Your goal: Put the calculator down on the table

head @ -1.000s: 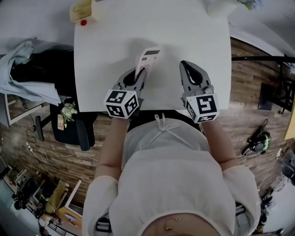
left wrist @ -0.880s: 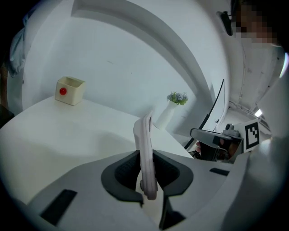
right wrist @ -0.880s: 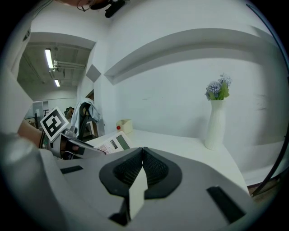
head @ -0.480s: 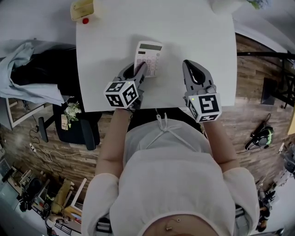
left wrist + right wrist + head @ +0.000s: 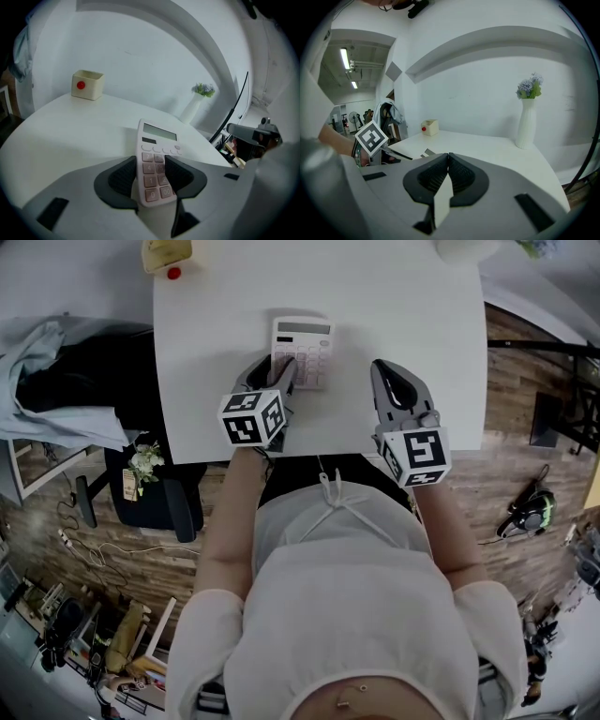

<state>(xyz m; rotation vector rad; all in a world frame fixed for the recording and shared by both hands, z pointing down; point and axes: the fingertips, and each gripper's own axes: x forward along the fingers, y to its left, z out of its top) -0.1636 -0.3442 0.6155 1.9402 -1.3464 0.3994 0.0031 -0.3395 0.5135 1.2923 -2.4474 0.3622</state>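
The left claw (image 5: 151, 160) is letting go: its jaws are opening, and the calculator (image 5: 158, 140) sits between the two dark ribbed pads with its number keys up and its lower half inside the gap. The pads stand close along its long sides, and I don't think they are pressing it any more. From above, the calculator looks to be lying flat on the table (image 5: 394, 306), reaching forward past the fingertips with the display at the far end, so the putting down seems all but done. It strikes me as a light, stiff slab of smooth plastic, not easily hurt but liable to skid on that slick white top if a pad drags it while backing out. If it had to be taken up again, I'd take it by the two long side edges at the key end, where the claw has it now, and stay off the keys and the display. The right claw (image 5: 448, 161) is off to the right of the left one, clenched on nothing, jaws together, resting low near the table's front edge. Farther ahead and to the left of the left claw is a small cream box (image 5: 87, 85) with a red dot. Farthest, ahead and to its right, stands a white vase (image 5: 191, 110) of flowers by the wall.
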